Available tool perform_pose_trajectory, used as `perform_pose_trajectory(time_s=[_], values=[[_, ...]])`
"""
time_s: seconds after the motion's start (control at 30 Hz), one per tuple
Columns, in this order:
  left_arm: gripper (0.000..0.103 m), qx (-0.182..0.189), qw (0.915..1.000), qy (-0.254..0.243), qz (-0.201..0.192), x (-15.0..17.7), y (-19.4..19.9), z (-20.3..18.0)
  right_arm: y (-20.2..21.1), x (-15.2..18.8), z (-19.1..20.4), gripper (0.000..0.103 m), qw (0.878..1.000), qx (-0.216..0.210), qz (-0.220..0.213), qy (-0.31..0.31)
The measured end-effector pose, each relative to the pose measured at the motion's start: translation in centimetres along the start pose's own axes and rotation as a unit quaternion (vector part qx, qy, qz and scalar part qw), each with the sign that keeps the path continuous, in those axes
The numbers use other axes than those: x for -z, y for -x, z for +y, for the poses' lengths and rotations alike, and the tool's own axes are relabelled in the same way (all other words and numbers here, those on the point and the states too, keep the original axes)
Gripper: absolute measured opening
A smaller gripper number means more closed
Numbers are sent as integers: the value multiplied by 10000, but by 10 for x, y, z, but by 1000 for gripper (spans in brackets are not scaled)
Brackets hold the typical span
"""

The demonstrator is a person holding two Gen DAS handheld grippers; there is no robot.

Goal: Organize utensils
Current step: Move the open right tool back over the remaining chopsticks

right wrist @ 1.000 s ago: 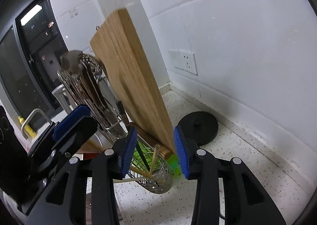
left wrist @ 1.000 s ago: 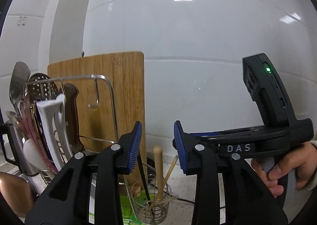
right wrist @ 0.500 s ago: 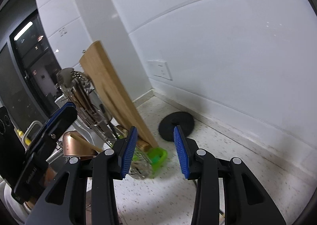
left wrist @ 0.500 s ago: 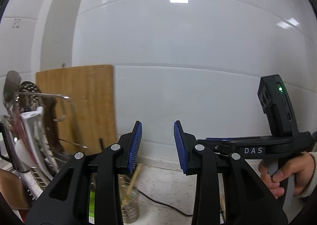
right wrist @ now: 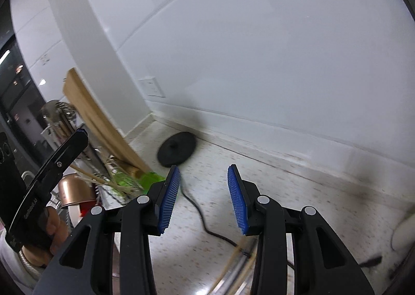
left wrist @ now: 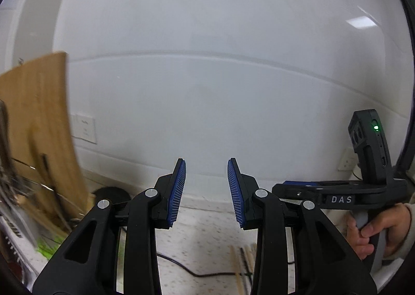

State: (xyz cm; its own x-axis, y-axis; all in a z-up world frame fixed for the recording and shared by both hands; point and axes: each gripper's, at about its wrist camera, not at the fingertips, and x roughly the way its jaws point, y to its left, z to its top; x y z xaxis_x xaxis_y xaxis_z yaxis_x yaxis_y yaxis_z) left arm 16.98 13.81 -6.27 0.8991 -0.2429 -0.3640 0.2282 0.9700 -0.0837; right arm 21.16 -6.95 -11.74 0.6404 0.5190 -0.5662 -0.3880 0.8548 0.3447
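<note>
Left gripper (left wrist: 206,192) and right gripper (right wrist: 203,200) (jaws parted, empty), chopsticks (left wrist: 237,269) on counter (right wrist: 285,191)

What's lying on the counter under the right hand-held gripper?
Under the right hand-held gripper, open and empty, loose wooden chopsticks lie on the speckled counter beside a black cable. They are blurred, and the fingers cover their near ends, so the count stays unclear.

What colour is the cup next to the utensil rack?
Shiny copper cup, clearest in the right wrist view.
</note>
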Motion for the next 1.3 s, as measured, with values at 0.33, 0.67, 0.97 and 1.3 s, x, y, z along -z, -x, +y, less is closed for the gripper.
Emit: perform_pose_trajectory(time_s=[0.33, 0.67, 0.97, 1.3], values=[[33, 418, 9953, 35, 872, 12, -63, -15, -7, 18, -56, 36, 9972, 484, 339, -468], [37, 614, 9819, 81, 1789, 48, -112, -16, -40, 41, -99, 36, 9892, 613, 990, -888], [38, 710, 9581, 33, 2776, 90, -152, -27, -87, 73, -125, 29, 9730, 561, 1811, -1313], [38, 767, 9360, -119, 3432, 132, -192, -37, -123, 90, -140, 23, 9601, 488, 2285, -1535]])
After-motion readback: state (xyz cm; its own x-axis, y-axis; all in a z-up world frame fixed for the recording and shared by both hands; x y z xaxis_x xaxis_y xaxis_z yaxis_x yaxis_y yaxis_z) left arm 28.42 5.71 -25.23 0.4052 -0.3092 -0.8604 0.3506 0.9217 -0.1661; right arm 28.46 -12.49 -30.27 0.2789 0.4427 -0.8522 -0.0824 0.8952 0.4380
